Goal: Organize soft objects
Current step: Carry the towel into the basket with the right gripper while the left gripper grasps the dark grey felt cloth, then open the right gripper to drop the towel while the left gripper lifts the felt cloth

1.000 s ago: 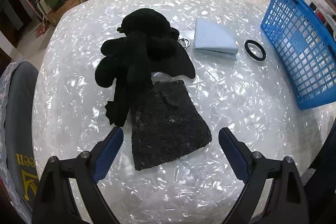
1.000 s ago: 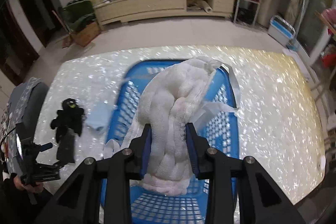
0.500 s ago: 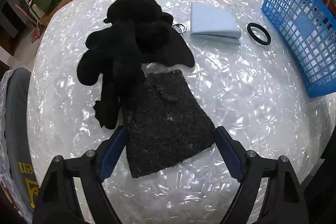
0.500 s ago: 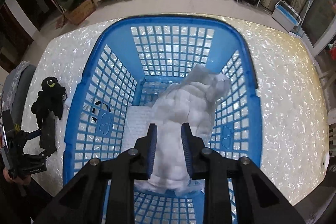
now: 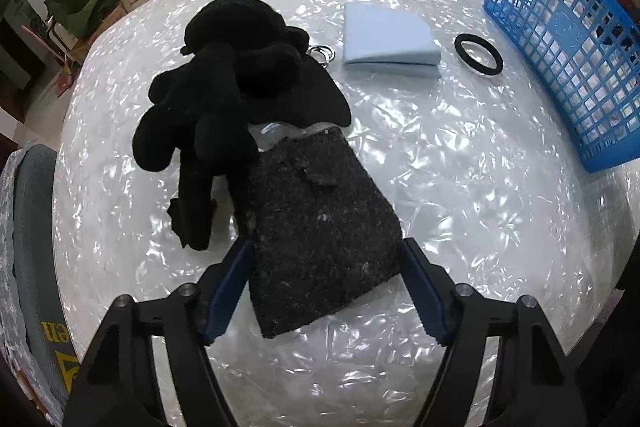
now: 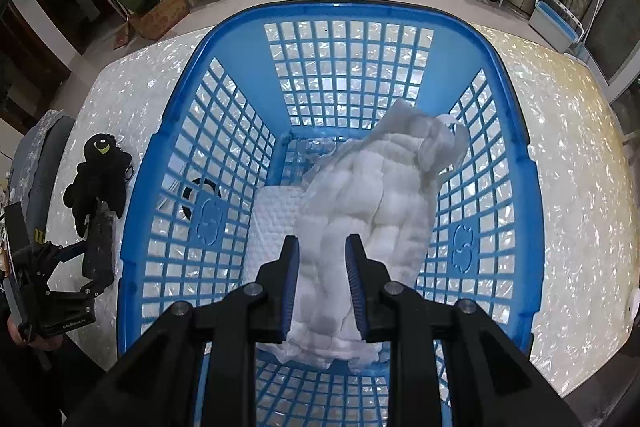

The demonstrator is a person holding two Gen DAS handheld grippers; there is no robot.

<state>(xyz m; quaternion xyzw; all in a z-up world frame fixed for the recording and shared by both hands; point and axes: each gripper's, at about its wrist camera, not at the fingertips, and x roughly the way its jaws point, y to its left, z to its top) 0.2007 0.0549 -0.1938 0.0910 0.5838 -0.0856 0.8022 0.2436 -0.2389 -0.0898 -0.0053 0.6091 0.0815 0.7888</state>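
My right gripper (image 6: 322,261) is shut on a white quilted cloth (image 6: 372,203) and holds it inside the blue basket (image 6: 176,131), over a folded white towel (image 6: 272,223) on the basket floor. My left gripper (image 5: 326,267) is open, its fingers on either side of the near end of a dark grey felt pad (image 5: 320,227) on the table. A black plush toy (image 5: 224,75) lies just beyond the pad and also shows in the right wrist view (image 6: 98,183). A folded light blue cloth (image 5: 390,41) lies further back.
A black ring (image 5: 479,57) lies between the blue cloth and the basket wall (image 5: 568,47). A small metal keyring (image 5: 322,53) sits by the plush. A grey chair back (image 5: 28,227) stands at the table's left edge. The table (image 5: 460,167) is glossy white.
My right gripper lowered the white cloth from above the basket down into it. My left gripper moved forward until its fingers flank the felt pad's near end.
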